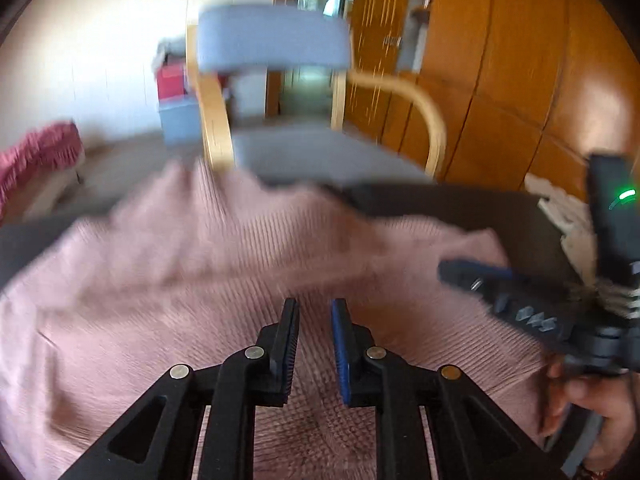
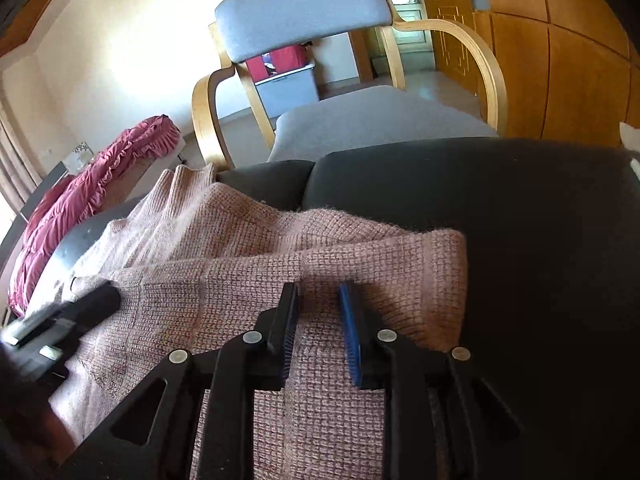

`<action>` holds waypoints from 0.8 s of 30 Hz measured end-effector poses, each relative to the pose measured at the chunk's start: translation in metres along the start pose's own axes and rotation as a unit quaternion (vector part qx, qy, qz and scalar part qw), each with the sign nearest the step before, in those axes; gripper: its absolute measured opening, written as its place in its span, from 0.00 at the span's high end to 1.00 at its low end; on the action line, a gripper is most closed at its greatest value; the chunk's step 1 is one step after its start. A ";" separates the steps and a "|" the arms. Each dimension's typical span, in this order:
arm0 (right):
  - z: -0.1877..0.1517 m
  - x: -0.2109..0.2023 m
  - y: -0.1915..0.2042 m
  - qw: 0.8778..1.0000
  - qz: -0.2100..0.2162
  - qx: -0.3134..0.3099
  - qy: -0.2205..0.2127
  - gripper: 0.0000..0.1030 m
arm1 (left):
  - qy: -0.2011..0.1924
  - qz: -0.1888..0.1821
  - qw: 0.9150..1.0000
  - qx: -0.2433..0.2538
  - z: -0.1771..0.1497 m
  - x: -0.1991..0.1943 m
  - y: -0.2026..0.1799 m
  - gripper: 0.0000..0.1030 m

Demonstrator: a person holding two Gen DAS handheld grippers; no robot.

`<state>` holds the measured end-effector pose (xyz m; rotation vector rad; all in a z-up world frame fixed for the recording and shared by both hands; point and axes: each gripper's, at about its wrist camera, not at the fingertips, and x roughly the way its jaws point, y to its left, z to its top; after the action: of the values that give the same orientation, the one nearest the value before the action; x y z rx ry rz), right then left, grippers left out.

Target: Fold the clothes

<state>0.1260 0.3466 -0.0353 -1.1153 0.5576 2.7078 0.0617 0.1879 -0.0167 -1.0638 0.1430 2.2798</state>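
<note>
Mid-fold on a dark bench (image 2: 520,220): nearest, left gripper (image 1: 315,312) with jaws slightly parted and empty, poised over the near middle of a pink knitted sweater (image 1: 180,280); right gripper (image 2: 318,296) likewise a little open, gripping nothing, above the sweater's right portion, where one layer already lies doubled over. Ahead, judging by the loose, rumpled far edge toward a grey armchair (image 2: 304,12): a fresh pinch on an outer edge, then a carry across to square the fold
</note>
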 end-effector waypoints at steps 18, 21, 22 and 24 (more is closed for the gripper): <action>-0.002 -0.004 -0.002 1.000 0.009 -0.005 0.003 0.76 | -0.036 0.016 0.974 -0.223 -0.035 -0.069 0.155 0.91; -0.002 -0.002 0.000 1.000 0.010 -0.004 0.003 0.76 | -0.038 -0.043 0.988 -0.145 -0.016 -0.066 0.094 0.85; -0.002 -0.002 0.000 1.000 0.010 -0.003 0.003 0.76 | -0.028 -0.063 0.990 -0.124 -0.012 -0.061 0.078 0.85; -0.002 -0.002 -0.001 1.000 0.014 0.000 0.002 0.76 | 0.000 -0.090 0.993 -0.078 -0.009 -0.045 0.044 0.85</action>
<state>0.1286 0.3471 -0.0358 -1.1226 0.5782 2.7291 0.0642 0.1281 0.0033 -1.1084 -0.1286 2.1538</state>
